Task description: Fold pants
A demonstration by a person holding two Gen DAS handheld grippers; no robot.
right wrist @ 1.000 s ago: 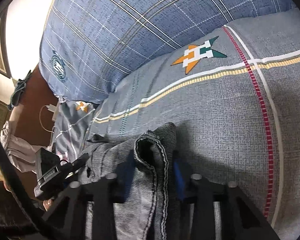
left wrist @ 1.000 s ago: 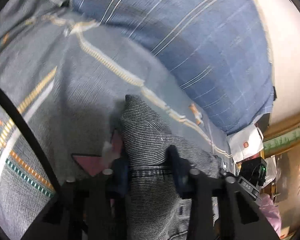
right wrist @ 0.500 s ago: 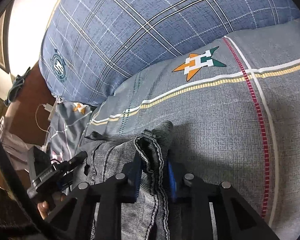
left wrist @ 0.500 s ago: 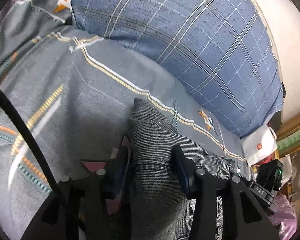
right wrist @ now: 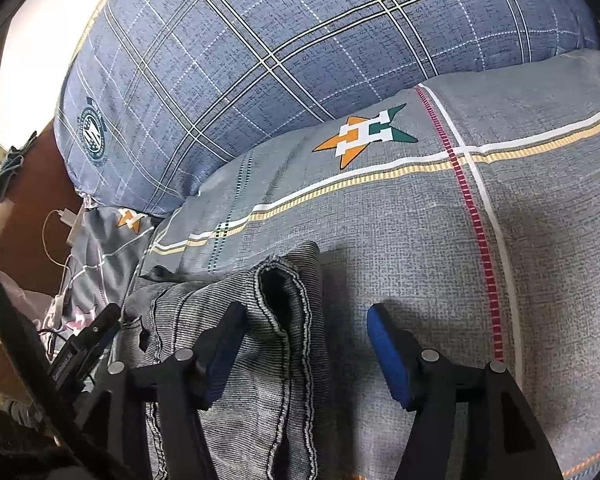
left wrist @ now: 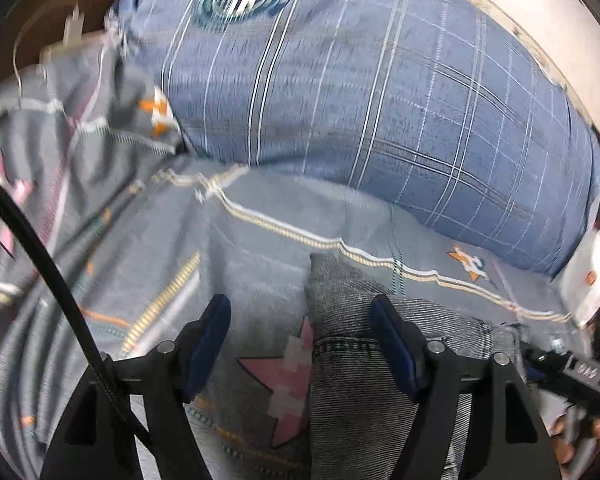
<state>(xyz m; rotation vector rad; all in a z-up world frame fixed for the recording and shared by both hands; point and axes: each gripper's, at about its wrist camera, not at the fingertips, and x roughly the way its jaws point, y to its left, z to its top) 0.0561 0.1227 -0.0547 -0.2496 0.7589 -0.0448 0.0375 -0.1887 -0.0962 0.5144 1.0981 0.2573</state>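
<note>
My left gripper [left wrist: 300, 344] has just been opening; its blue-padded jaws stand wide, and the corner of the pants [left wrist: 340, 320], a finely ribbed grey denim with a stitched seam, lies between them against the five o'clock pad without being pinched. My right gripper [right wrist: 304, 348] has also just been spreading its jaws: the hemmed leg opening of the pants [right wrist: 276, 320], a dark oval mouth edged in pale stitching, sits loose beside the seven o'clock pad, while the other pad hangs over bare bedsheet [right wrist: 420, 260]. That sheet is a coarse-woven grey cotton with yellow, white and red stripes and pixelated stars. At twelve o'clock bulges a plump blue plaid pillow [right wrist: 280, 60] bearing a round crest.
</note>
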